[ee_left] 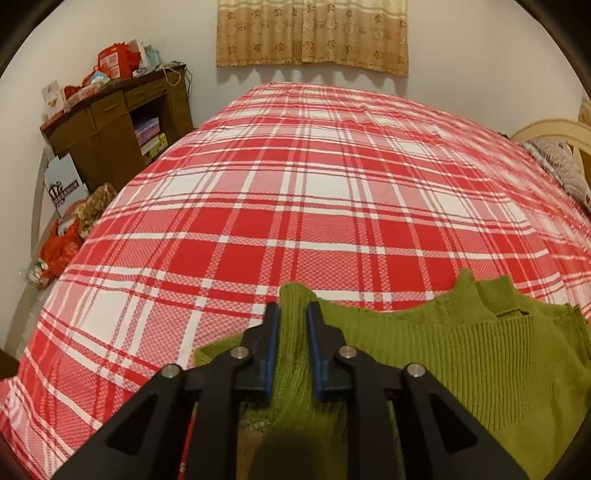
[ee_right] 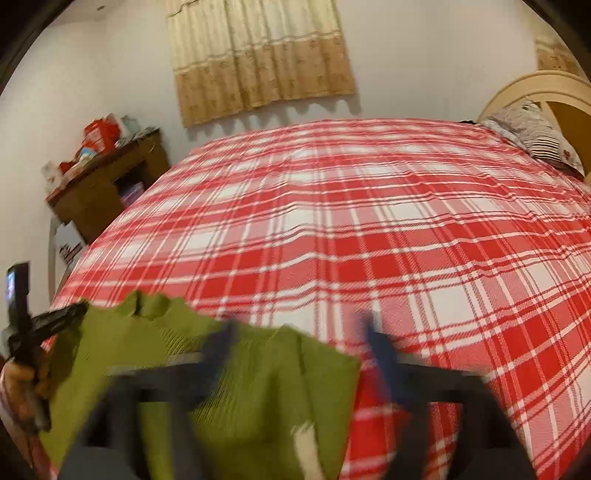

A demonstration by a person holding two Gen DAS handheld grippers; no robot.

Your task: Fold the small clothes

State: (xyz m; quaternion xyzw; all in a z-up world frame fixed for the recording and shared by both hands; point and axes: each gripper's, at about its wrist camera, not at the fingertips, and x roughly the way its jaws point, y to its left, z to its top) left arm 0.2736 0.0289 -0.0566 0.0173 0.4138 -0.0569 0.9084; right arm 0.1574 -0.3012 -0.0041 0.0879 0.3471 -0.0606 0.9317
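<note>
Green ribbed knit, a small sweater (ee_left: 461, 350), lies at the near edge of the bed (ee_left: 295, 206), which serves as the landmark throughout. Its long axis runs across the near edge, parallel to it, and its collar (ee_left: 495, 299) points away toward the far side of the bed.

At the sweater's left end, a ridge of knit stands up between the fingers of the left gripper (ee_left: 292, 332). The jaws sit narrow with a small gap; the blue pads flank the fold closely, but the fabric looks loose rather than pinched, so I read them as just released. In the right wrist view that same gripper (ee_right: 55, 317) shows at the sweater's left corner, with the person's hand (ee_right: 22, 384) below it.

The right gripper (ee_right: 299, 336) hovers over the sweater's (ee_right: 177, 362) right end with its jaws spread wide. Motion blur smears the fingers, yet the left blue pad (ee_right: 221, 343) appears over the knit and the right one over bare bedspread, gripping nothing. A white label (ee_right: 306, 443) shows on the fabric nearest the camera.

Beyond the sweater, the red and white plaid bedspread (ee_left: 258, 240) stretches smooth to the far side. Past the bed's far left corner stands a brown wooden desk (ee_left: 110, 122) piled with red packages. On the wall behind the bed hangs a beige curtain (ee_left: 310, 33). At the bed's far right lie a striped pillow (ee_right: 535, 136) and a cream headboard (ee_right: 546, 85).
</note>
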